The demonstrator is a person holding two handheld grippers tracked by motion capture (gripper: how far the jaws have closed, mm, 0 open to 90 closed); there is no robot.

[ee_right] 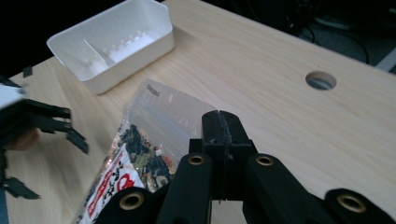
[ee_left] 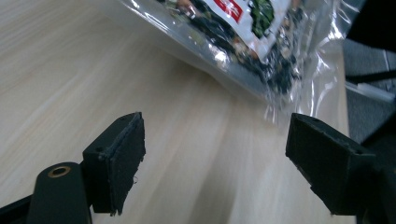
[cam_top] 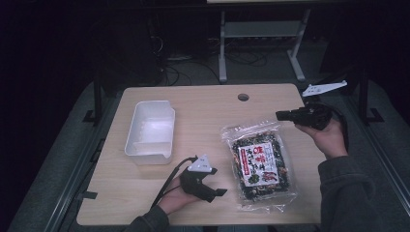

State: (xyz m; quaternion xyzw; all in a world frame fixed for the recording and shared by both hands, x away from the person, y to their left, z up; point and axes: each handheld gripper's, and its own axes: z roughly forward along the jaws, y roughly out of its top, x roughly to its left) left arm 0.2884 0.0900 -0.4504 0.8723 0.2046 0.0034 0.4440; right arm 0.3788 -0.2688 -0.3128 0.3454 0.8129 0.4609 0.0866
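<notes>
The snack bag [cam_top: 259, 164] lies flat on the desk [cam_top: 203, 116], long axis toward the person, just beside the left hand-held gripper [cam_top: 220, 192], jaws wide and empty; the right hand-held gripper [cam_top: 279, 115] hangs shut, empty, past its top corner.

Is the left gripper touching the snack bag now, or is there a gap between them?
Apart. In the left gripper view the left gripper has its jaws wide open over bare table, and the snack bag lies beyond the pads with wood visible between.
</notes>
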